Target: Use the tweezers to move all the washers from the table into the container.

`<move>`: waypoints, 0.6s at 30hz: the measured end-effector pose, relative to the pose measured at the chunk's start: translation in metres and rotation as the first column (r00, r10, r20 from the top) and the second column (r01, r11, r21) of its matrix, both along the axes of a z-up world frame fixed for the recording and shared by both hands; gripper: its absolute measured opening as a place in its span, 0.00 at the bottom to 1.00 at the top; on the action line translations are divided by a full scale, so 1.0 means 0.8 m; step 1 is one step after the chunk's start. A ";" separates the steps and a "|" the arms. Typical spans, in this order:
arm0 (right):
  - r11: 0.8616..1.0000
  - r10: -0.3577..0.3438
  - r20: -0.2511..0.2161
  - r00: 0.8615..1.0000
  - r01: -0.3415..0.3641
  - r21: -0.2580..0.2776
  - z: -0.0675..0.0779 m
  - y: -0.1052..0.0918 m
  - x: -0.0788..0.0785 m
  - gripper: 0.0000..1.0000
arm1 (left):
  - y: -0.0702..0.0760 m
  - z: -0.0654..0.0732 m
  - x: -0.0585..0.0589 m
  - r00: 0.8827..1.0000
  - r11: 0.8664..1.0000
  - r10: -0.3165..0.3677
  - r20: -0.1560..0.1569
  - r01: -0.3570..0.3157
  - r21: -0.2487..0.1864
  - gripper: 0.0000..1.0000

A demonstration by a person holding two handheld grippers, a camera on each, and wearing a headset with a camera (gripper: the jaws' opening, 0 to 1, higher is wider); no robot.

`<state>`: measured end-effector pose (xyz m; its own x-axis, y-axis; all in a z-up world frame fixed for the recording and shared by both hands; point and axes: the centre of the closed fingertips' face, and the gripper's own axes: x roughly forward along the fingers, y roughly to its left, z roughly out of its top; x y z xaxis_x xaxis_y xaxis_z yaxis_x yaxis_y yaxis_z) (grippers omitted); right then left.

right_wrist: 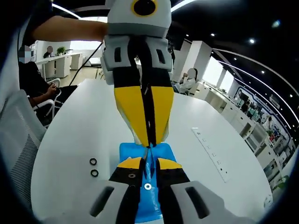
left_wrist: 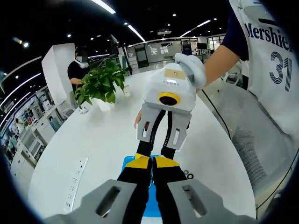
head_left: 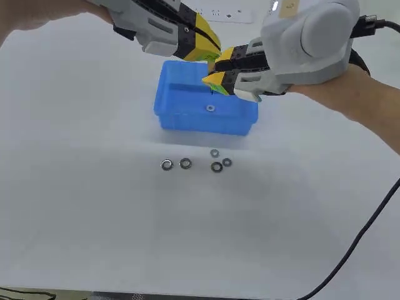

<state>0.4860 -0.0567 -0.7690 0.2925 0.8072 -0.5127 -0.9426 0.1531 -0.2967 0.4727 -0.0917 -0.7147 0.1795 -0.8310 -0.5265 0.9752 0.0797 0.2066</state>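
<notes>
A blue container (head_left: 187, 119) (right_wrist: 167, 153) stands on the white table with one washer (head_left: 210, 108) (right_wrist: 147, 186) inside. Several washers (head_left: 185, 163) (right_wrist: 93, 161) lie on the table in front of it. Above the container's far side my right gripper (head_left: 215, 80) (right_wrist: 148, 163) is shut on thin greenish tweezers (head_left: 217, 89) (right_wrist: 148, 170). My left gripper (head_left: 211, 53) (left_wrist: 152, 163) (right_wrist: 149, 142) comes from the upper left with its yellow jaws shut. Its tips meet the right gripper's tips; I cannot tell whether it grips the tweezers.
A power strip (head_left: 219, 12) (right_wrist: 210, 147) lies at the table's far edge. A black cable (head_left: 369, 219) trails off the right gripper across the table's right side. A potted plant (left_wrist: 100, 84) stands further along the table. People sit beyond it.
</notes>
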 end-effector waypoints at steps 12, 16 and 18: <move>0.997 0.078 0.013 0.997 -0.078 -0.003 0.014 0.023 -0.052 0.12 | 0.020 0.014 -0.053 1.000 1.000 0.003 0.026 -0.004 0.030 0.05; 0.995 0.103 -0.009 0.995 -0.103 0.000 0.005 0.031 -0.074 0.11 | 0.027 0.007 -0.072 1.000 0.999 0.011 0.013 -0.011 0.038 0.05; 0.993 0.114 -0.023 0.993 -0.114 0.006 0.000 0.034 -0.083 0.11 | 0.031 0.002 -0.082 1.000 0.999 0.017 0.001 -0.018 0.038 0.05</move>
<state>0.4192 -0.0291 -0.7690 0.1867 0.8371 -0.5143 -0.9606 0.0459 -0.2741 0.4068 -0.0666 -0.7132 0.1941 -0.8073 -0.5573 0.9736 0.0889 0.2103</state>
